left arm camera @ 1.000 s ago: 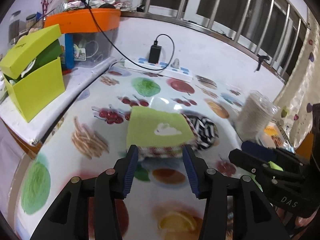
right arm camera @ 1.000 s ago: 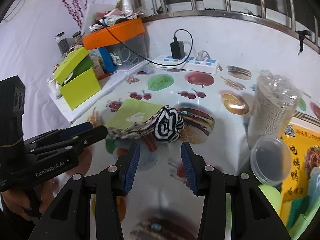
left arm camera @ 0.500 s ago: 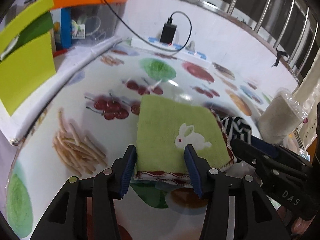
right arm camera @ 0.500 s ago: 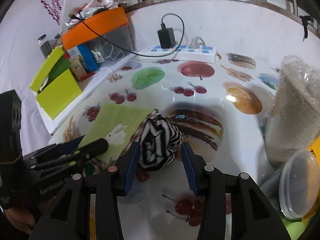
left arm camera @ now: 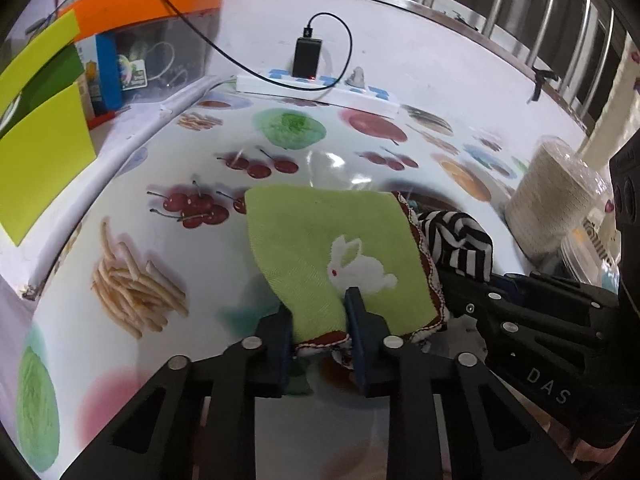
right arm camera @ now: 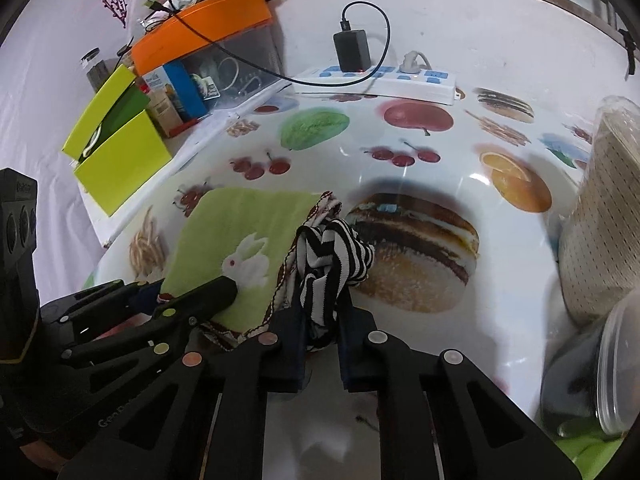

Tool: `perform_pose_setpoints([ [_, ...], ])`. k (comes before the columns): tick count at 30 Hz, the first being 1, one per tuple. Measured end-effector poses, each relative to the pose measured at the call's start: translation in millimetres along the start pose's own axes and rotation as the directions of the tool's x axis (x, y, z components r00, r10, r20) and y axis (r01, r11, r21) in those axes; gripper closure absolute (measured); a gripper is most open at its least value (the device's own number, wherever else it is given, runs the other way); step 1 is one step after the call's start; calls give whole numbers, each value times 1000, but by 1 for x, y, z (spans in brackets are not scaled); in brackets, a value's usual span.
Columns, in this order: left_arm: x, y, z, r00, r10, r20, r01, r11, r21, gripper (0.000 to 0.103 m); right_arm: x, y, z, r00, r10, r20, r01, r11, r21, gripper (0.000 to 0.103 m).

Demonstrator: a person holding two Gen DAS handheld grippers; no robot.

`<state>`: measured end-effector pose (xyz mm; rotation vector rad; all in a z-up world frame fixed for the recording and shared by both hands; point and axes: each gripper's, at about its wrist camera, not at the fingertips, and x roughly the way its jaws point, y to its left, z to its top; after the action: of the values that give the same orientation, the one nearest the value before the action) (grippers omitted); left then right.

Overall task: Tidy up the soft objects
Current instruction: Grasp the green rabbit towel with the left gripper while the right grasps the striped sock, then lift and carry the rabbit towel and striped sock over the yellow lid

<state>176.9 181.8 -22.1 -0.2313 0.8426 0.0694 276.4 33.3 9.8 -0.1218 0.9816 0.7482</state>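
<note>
Two grips are set at once on the fruit-print tablecloth point(left arm camera: 168, 168): the left gripper point(left arm camera: 320, 320) pinches the near edge of the green rabbit towel point(left arm camera: 320, 248), its fingers drawn in on a bunched fold of cloth, while the right gripper point(right arm camera: 320, 320) has closed on the lower part of the striped black-and-white cloth point(right arm camera: 336, 256), which lies crumpled just to the right of the towel and touches its red-trimmed edge. Both pieces sit in the middle of the table, well apart from the power strip point(left arm camera: 320, 88) at the far side and near the wrapped stack of paper cups point(left arm camera: 556, 200) on the right. The step in hand looks like lifting the two soft things apart — and doing it well probably means raising each straight up before moving sideways, since the striped cloth overlaps the towel's trim and could drag it. The left pinch catches only a small fold, so a slow lift would show whether the lower patterned layer under the towel comes along or slips free. The right hold seems deeper and likely safer. Keeping the right load clear of the cup stack would avoid a knock.
</note>
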Motion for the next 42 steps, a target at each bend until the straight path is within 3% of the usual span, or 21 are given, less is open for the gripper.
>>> perform_pose_setpoints([
  [14,-53,-17,-38,999,-29,35,30,1000,-9,86,-52,10,-41,999,40,17,-40,999,-27,91],
  [27,-120,-47,-61,991,-64,118,62,998,17,87,-129,10,-75,992,41,120,-34,998,-62,91],
  [42,-167,-90,-75,976,-136,172,122,989,89,87,-196,-7,-103,976,12,219,-6,1000,-30,91],
])
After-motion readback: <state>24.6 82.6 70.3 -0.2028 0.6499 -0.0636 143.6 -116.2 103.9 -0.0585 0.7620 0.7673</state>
